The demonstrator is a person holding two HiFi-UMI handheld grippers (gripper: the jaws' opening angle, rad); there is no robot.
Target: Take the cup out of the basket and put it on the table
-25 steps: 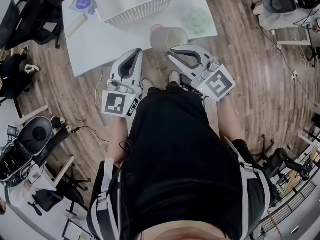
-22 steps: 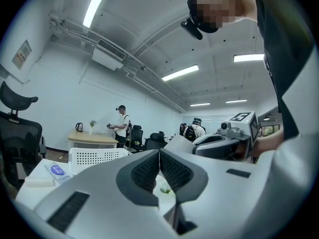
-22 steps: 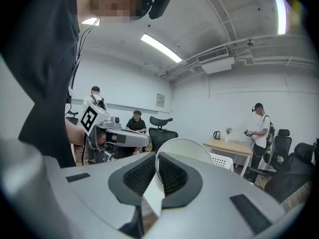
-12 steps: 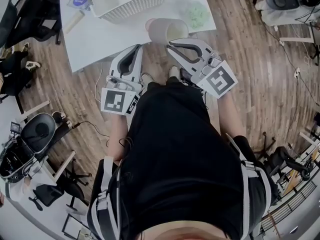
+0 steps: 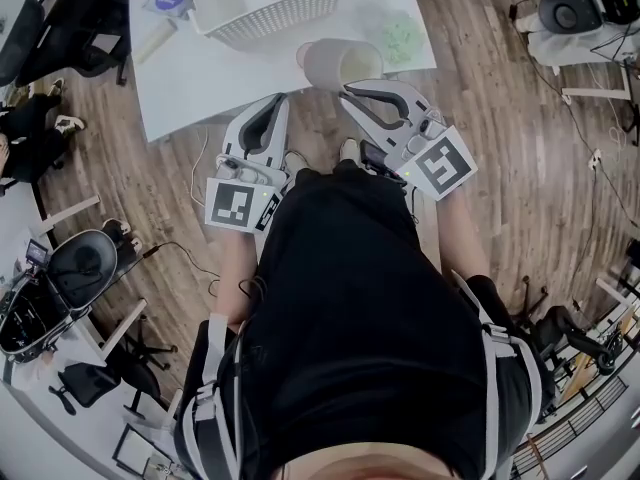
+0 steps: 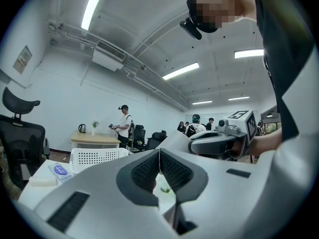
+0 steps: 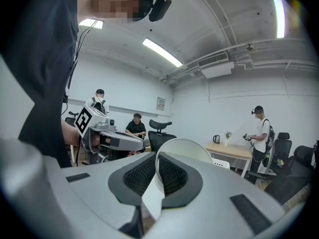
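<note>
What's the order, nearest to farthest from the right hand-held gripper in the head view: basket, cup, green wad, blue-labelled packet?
1. cup: gripped by its rim in the right hand-held gripper, at the near edge of the table.
2. green wad: on the table's right side.
3. basket: middle, farther back.
4. blue-labelled packet: far left corner.

White perforated basket (image 5: 282, 13); pale cup (image 5: 333, 64); white table (image 5: 200, 80).

cup (image 5: 340, 63): pale, tipped sideways, rim clamped in right gripper (image 5: 348, 90) jaws
basket (image 5: 270, 3): white, perforated, at cup's 11 o'clock
</note>
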